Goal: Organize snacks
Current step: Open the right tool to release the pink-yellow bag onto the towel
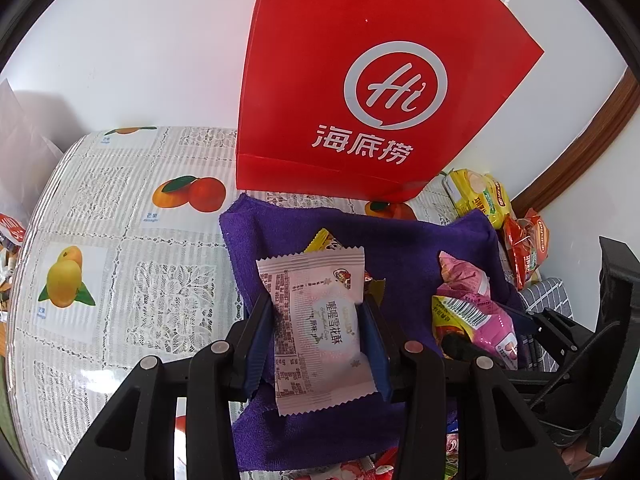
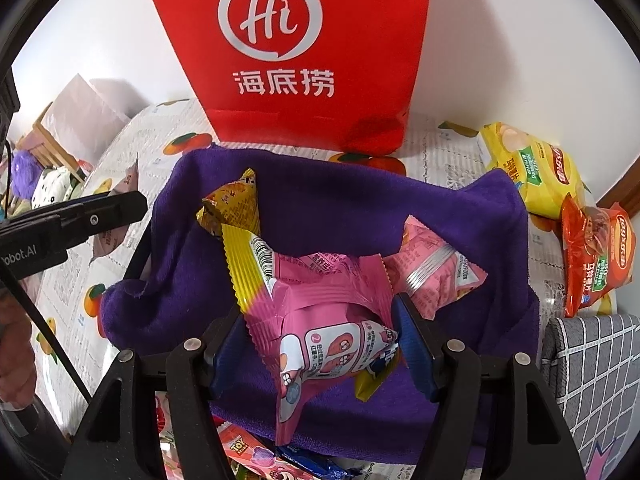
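The left claw (image 1: pixel 318 334) is gripping a pale pink snack packet (image 1: pixel 320 328) above the purple towel (image 1: pixel 400 248), while the right claw (image 2: pixel 320 340) is clamping a pink-and-yellow snack bag (image 2: pixel 320 320) over the towel, with the red paper bag (image 2: pixel 292 52) standing at the table's (image 1: pixel 120 208) far side.

Table under fruit-print lace tablecloth (image 1: pixel 120 208). On it: purple towel (image 2: pixel 320 200), red paper bag (image 1: pixel 360 80) upright behind towel, yellow chip bag (image 2: pixel 532 172) and orange chip bag (image 2: pixel 596 252) beside towel's right edge.
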Demonstrator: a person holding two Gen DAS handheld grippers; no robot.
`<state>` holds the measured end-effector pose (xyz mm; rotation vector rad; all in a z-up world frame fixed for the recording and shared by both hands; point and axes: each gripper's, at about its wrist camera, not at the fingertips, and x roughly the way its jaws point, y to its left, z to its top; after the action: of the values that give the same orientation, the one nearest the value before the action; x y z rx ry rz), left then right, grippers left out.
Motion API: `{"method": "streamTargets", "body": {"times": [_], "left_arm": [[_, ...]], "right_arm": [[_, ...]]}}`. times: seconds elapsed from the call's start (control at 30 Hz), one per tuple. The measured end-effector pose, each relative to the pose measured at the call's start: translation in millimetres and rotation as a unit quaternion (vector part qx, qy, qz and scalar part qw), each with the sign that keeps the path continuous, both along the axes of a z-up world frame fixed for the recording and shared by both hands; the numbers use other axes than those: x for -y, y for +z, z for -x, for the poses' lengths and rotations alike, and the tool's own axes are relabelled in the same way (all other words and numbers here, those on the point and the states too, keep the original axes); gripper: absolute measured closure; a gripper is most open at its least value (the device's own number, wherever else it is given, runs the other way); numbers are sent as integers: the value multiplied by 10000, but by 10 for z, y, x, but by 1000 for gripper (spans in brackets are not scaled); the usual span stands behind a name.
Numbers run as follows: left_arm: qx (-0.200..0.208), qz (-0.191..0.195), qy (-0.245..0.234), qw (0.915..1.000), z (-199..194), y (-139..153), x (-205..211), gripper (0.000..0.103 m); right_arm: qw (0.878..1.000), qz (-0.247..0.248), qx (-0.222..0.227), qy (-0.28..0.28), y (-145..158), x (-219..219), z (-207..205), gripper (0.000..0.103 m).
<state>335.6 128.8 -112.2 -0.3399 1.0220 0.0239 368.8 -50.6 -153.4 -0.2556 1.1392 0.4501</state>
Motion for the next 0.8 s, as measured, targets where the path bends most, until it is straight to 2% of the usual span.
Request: {"method": "streamTargets", "body": {"times": [0.43, 0.57, 0.8], "left_arm": [[-2, 4, 5, 10000, 0, 8, 2, 62], [-6, 5, 9, 10000, -2, 8, 2, 62], [-5, 4, 9, 10000, -3, 7, 3, 62]], "right_arm": [[9997, 121, -151, 120, -71, -113, 11, 32], [9996, 108, -5, 249, -27, -164, 64, 22], [9994, -49, 155, 302, 141, -181, 134, 21]]}}
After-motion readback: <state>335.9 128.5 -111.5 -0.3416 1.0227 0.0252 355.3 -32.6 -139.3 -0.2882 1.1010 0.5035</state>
